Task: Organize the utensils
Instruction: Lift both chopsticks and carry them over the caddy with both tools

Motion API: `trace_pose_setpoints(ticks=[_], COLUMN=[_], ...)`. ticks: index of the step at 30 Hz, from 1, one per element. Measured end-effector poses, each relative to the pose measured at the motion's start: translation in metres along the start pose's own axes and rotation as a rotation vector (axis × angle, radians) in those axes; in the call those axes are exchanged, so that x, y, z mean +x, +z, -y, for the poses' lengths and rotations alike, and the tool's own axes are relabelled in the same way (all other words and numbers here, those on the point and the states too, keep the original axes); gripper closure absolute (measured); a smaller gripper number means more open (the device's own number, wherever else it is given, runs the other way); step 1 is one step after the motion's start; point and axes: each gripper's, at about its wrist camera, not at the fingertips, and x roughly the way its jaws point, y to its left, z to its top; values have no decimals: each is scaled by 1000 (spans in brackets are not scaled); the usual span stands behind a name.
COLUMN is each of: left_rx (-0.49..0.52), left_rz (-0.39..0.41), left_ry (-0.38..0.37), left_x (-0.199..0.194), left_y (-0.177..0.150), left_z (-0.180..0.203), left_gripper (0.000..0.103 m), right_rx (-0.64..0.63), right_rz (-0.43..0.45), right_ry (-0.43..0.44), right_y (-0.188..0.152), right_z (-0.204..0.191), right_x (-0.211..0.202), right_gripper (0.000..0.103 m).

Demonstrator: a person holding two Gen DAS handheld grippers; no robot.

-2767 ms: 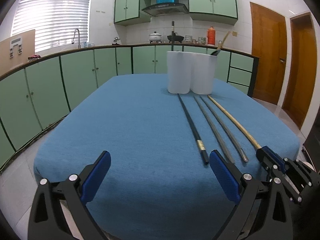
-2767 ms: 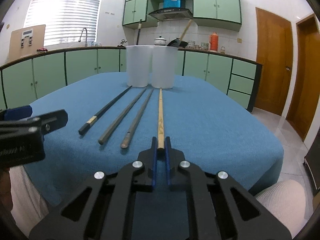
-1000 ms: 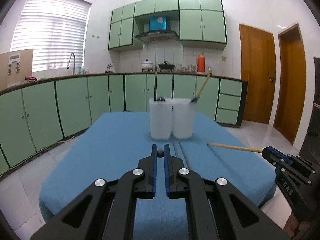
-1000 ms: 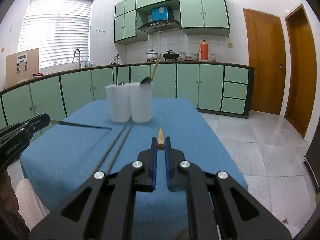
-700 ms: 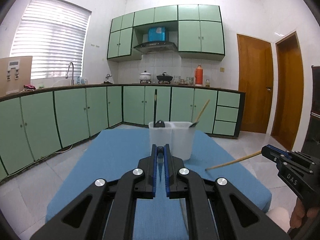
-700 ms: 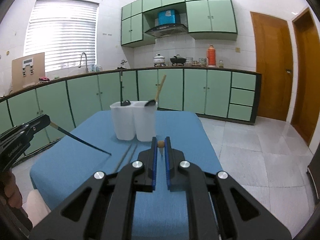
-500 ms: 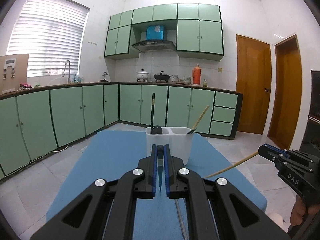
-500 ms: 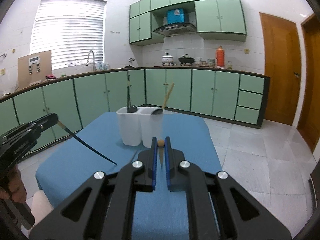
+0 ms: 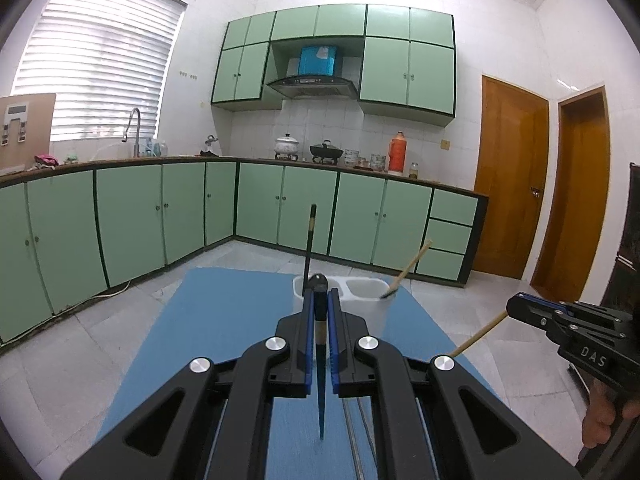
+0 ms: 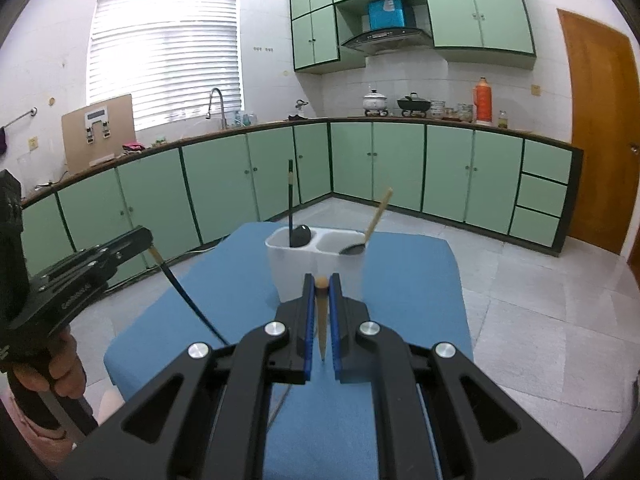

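Observation:
My left gripper [image 9: 320,296] is shut on the thick end of a black chopstick [image 9: 320,392], whose tip hangs down over the blue table [image 9: 224,344]. My right gripper [image 10: 321,282] is shut on a wooden chopstick [image 10: 322,328] that also points down. Each gripper shows in the other's view: the right gripper [image 9: 520,306] with its wooden chopstick [image 9: 478,336], the left gripper [image 10: 146,240] with its black chopstick [image 10: 188,296]. Ahead and below stands a white two-compartment holder [image 10: 316,268], with a black spoon [image 10: 300,236] in its left cup and a wooden-handled spoon [image 10: 374,220] in its right cup.
Two grey chopsticks [image 9: 356,432] lie on the blue cloth below my left gripper. A hand [image 10: 60,368] grips the left tool's handle. Green floor cabinets [image 9: 132,216] run along the walls, with tiled floor [image 10: 540,320] around the table.
Both grippers have risen well above the table with their chopsticks still clamped. The chopsticks now hang steeply down, and the holder and table sit lower in both views.

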Motion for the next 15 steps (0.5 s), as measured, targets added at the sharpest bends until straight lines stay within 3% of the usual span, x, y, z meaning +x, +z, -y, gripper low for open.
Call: trace_pose_setpoints(ticks=[15], left_rx=[10], left_rz=[53], left_ry=[-15], left_x=[25], left_y=[36], left_z=[-3], left_gripper=[96], right_rx=[8], right_rz=[43], right_ry=[99], right_y=[52], right_z=[13], right_x=[0], right_gripper=[97])
